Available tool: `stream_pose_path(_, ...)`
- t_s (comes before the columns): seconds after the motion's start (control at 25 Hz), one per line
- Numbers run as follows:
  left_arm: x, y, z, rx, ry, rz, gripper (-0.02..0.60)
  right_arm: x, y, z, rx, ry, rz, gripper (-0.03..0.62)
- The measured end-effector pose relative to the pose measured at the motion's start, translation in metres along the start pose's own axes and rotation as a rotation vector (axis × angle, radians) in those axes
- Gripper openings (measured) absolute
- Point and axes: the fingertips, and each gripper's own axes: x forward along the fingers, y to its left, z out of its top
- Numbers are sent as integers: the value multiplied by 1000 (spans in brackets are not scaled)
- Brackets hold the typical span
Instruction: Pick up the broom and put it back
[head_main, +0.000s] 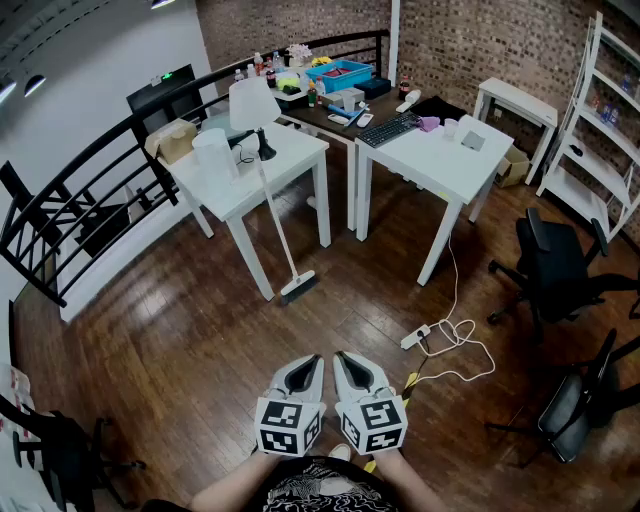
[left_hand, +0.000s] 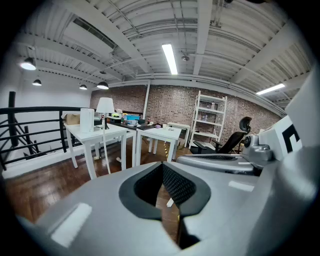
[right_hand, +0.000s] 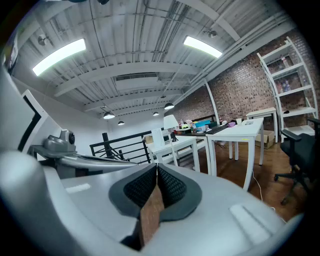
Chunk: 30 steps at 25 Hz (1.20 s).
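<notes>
dark wooden floor (head_main: 180, 330) runs from the person's feet up to two white tables at the far side. the broom (head_main: 278, 222) stands almost upright against the front edge of the left table (head_main: 295, 150). its white handle leans near the lamp (head_main: 252, 105) and its head rests on the floor beside the table leg. it is well apart from both grippers. the left gripper (head_main: 310, 366) and the right gripper (head_main: 346, 364) hang close to the person's body, side by side, with tips toward the tables. in each gripper view the two jaws are pressed together and nothing is between them.

the step in hand, as i judge it, is the approach, because the broom is not yet touched. to do it well, the person should walk forward until the handle is in easy reach, and spread the jaws of one gripper before arriving. i think the best place to clamp is the middle of the handle, coming from the side so the thin stick sits deep between the pads. a push from the front may make the handle slide along the table edge and fall. the power strip (head_main: 416, 337) and its cable lie on the floor at the right, so a path left of them seems safer.
</notes>
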Motion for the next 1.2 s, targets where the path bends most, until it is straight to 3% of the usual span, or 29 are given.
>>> stream_pose_path(0.52, 69, 66, 41, -61, -48, 15, 3, 86, -24, 24, -63, 28, 14, 6)
stream_pose_path(1.2, 127, 221, 111, -117, -67, 15, 5, 259, 8, 84, -107, 56, 42, 11)
